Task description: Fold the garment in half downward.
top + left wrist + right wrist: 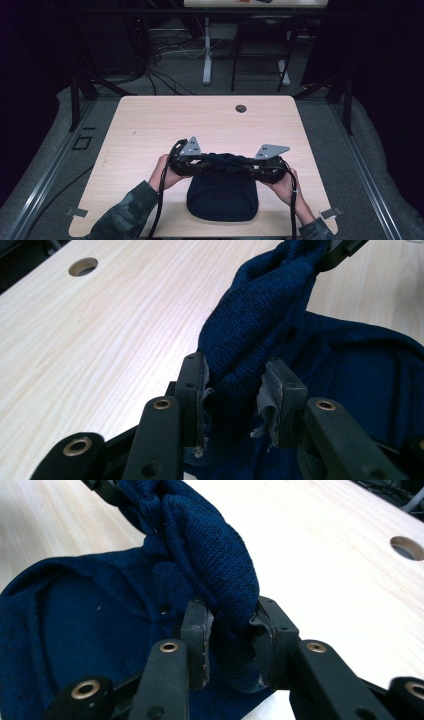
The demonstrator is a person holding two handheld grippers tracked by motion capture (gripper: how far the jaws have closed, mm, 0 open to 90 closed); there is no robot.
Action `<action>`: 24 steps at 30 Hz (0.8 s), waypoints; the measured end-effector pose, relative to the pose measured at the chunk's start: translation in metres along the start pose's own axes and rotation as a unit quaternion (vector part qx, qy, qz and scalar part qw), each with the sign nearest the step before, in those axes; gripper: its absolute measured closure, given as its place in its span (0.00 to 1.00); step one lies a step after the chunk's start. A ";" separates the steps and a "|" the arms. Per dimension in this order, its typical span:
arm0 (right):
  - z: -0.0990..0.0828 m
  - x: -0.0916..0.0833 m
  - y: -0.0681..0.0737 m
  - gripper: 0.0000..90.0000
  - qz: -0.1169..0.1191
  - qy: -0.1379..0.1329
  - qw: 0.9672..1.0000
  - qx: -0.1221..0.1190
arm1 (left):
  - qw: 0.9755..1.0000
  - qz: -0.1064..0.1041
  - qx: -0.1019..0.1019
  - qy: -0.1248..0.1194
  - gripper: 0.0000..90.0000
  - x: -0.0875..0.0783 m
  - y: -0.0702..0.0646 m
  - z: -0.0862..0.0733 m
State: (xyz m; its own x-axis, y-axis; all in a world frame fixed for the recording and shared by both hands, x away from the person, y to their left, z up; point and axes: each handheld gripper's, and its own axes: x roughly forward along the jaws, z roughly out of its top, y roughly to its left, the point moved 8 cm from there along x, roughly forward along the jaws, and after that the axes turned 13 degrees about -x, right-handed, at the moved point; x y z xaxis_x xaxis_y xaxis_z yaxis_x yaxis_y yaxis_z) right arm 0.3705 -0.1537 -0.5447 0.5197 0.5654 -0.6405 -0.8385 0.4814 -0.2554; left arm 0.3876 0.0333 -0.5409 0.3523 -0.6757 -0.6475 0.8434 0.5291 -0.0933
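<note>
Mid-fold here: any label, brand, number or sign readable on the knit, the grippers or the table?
None can be read. The dark blue knit garment shows plain weave with no tag or print, the left gripper and right gripper pads bear no marks, and the wooden table is unmarked. Items on the far desk are too small to read.

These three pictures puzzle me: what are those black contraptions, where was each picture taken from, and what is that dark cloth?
No robot here: a person holds a tool in each hand. The top picture looks down from above the table; you see the left hand-held gripper and the right hand-held gripper. The other two pictures come from small cameras riding on those tools, looking along their black jaws. On the pale wooden table lies a dark blue knitted garment. Each tool's jaws are clamped on a bunched fold of its far edge, left and right, so the fabric is gathered and lifted between them while the rest lies flat. The round hole is part of the tabletop.
</note>
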 end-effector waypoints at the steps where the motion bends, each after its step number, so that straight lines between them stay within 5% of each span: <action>1: -0.001 0.000 0.001 0.77 -0.001 0.003 1.000 -0.001 | 1.000 -0.004 -0.002 0.002 0.73 0.000 -0.001 -0.002; 24: -0.021 0.003 0.029 0.77 0.034 0.032 0.999 -0.002 | 0.999 -0.030 -0.013 0.015 0.73 0.001 -0.018 -0.029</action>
State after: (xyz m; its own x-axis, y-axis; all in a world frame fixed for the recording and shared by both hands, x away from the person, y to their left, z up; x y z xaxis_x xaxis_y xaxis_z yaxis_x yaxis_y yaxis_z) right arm 0.3443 -0.1520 -0.5690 0.4503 0.5532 -0.7008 -0.8723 0.4402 -0.2130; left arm 0.3614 0.0381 -0.5621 0.2887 -0.6909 -0.6628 0.8518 0.5014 -0.1517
